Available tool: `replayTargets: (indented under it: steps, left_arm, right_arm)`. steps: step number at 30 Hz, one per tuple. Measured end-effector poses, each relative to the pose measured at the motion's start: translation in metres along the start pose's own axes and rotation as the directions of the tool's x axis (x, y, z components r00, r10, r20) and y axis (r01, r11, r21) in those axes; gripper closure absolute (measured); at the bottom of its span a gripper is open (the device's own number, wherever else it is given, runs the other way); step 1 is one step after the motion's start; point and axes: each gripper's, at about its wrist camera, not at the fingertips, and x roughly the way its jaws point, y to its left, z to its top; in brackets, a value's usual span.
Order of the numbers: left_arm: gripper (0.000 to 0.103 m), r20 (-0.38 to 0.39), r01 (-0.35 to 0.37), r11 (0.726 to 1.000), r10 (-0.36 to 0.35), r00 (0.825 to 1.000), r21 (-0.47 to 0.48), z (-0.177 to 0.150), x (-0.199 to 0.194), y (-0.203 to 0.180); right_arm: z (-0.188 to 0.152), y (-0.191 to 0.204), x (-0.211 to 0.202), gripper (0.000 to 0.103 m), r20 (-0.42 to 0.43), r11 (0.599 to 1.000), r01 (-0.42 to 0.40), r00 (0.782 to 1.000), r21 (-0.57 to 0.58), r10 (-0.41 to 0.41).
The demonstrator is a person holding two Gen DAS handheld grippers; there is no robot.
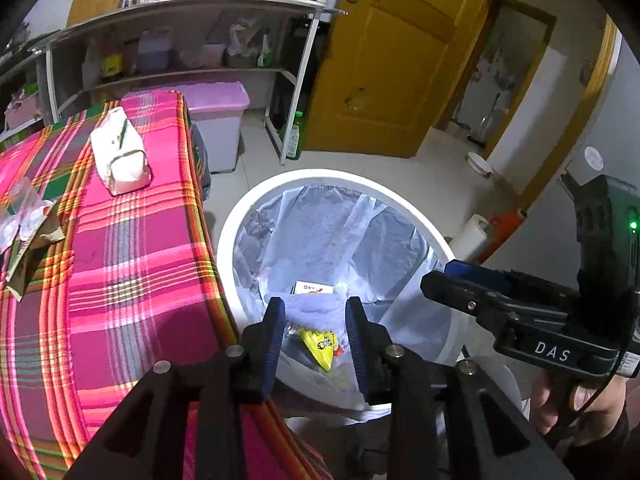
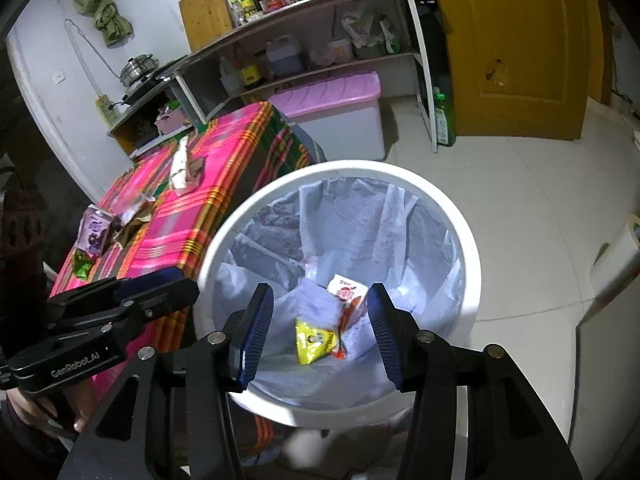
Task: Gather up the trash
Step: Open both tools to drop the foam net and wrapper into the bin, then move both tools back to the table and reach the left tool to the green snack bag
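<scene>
Trash: partly in the white bin [image 2: 472,264] already, namely a yellow packet [image 2: 312,344] and a red-and-white wrapper [image 2: 347,292] on the liner at the bottom; the rest on the plaid-covered surface [image 1: 132,280], bunched near its left edge. There: a purple carton [image 2: 94,234], a green scrap [image 2: 82,266], clear film [image 1: 24,208] and torn brown paper [image 1: 36,248], touching or overlapping one another. White tissue pack [image 1: 120,156] farther back toward the far edge, probably not trash.

Handling, as a judgement: all of it light and thin. Film and paper soft, crumpling under a pinch and apt to slide on the cloth; best taken at a raised fold or a free edge, low to the surface. Carton stiffer, likely empty; best taken across its narrow flat sides, gently, lest it collapse and slip out.

Left gripper [image 1: 316,312]: poised over the near-left rim of the bin, pointing down into it, fingers parted moderately, nothing between them. Right gripper [image 2: 320,300]: above the bin mouth, tilted down toward the packets, spread wider, likewise holding nothing. Both level with each other, close together, each visible at the edge of the other's view; bare hand [image 1: 576,400] wrapped round the right handle.
</scene>
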Motion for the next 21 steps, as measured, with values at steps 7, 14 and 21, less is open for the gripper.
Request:
replayTargets:
  steps: [7, 14, 21]
  left_arm:
    - [0.072, 0.058, -0.02, 1.0, 0.02, 0.998, -0.006, -0.005, -0.029, 0.0]
    - [0.072, 0.111, -0.038, 0.999, 0.039, 0.993, -0.013, -0.012, -0.057, 0.002]
    - [0.072, 0.147, -0.064, 0.997, 0.068, 0.987, -0.033, -0.02, -0.081, 0.008]
  right_arm:
    - [0.0, 0.019, -0.021, 0.053, 0.043, 0.999, -0.024, 0.999, -0.031, 0.025]
    - [-0.001, 0.043, -0.036, 0.053, 0.073, 0.996, -0.049, 0.996, -0.08, 0.055]
    - [-0.004, 0.064, -0.044, 0.053, 0.086, 0.989, -0.06, 0.994, -0.133, 0.072]
